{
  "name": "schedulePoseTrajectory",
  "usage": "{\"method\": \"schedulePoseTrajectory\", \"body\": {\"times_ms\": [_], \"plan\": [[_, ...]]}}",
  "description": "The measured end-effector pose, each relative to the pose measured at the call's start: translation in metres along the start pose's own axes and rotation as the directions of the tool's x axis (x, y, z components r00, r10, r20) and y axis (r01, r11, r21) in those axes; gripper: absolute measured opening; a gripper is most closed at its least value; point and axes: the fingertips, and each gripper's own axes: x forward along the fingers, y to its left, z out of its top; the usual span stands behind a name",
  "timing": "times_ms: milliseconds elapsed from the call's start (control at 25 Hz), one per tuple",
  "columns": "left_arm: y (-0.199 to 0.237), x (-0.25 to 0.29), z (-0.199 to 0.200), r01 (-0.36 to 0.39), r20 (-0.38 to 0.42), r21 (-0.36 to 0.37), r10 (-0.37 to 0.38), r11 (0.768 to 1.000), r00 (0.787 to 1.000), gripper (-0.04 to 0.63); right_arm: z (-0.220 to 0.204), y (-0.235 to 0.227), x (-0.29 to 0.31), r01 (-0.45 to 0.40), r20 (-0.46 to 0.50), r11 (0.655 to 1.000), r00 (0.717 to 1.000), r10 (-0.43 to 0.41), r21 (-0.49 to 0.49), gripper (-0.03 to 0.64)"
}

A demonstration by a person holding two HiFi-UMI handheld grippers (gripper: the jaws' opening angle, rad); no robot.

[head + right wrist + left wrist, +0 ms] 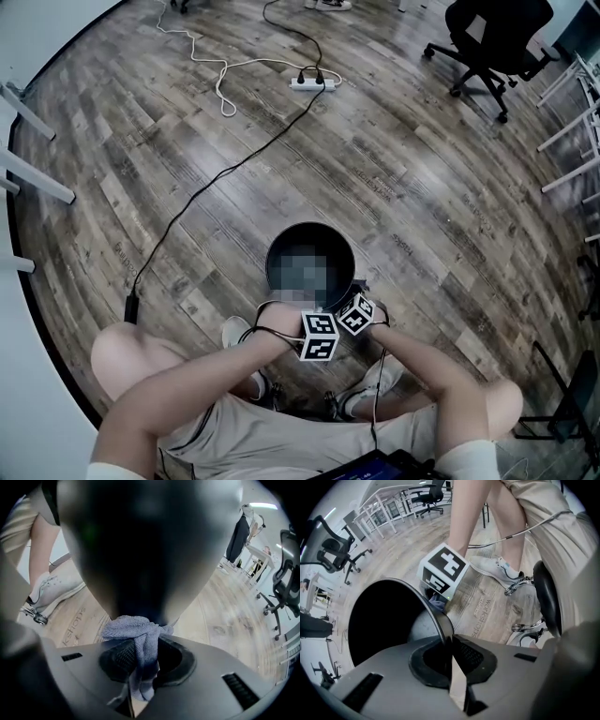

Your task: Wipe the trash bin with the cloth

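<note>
**Position.** The trash bin [309, 228] stands on the wooden floor [394, 169] between the seated person's feet, mouth up.

**Left hand-held gripper** [451, 667]: jaws closed on the bin's thin rim from above, one pad inside the wall and one outside.

**Right hand-held gripper** [140, 667]: jaws clamped on the cloth [136, 630], a blue-grey wad bunched against the bin's dark outer wall just below the rim.

**Risks noted.**
1. The rim hold is narrow, on a thin, smooth edge. A firm wiping push from the right could twist the bin in that pinch, so that it slips free and tips or skates across the floor.
2. The cloth is gathered into a lump with little of it spread flat. It would likely wipe a thin streak only, and drag on the wall could pull it out of the jaws.
3. The two marker cubes sit just beside each other in the head view. A stroke around the wall towards the left hold could knock one tool against the other.
4. The bin's lower wall is hidden from all three views, so coverage there cannot be checked.
</note>
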Motion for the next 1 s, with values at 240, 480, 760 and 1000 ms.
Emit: {"method": "schedulePoseTrajectory", "body": {"times_ms": [240,480,760,1000], "plan": [[-0.003,-0.001,0.006,0.001,0.051,0.014,-0.002,1.000,0.999,0.029,-0.024,0.008,0.020,-0.004,-0.099,0.970,0.995,0.029,0.243,0.075],[-0.007,-0.020,-0.028,0.076,-0.084,0.175,-0.062,0.982,0.994,0.159,0.003,0.012,-0.041,-0.061,-0.074,0.987,0.995,0.072,0.149,0.075],[-0.022,-0.012,-0.055,0.076,-0.136,0.434,-0.018,0.898,0.991,0.186,0.033,0.024,-0.146,-0.076,-0.002,0.994,0.997,0.076,0.074,0.075],[-0.019,0.009,-0.061,0.055,-0.164,0.399,0.012,0.915,0.986,0.157,0.073,0.024,-0.195,-0.018,0.095,0.995,0.995,0.009,0.095,0.075]]}}
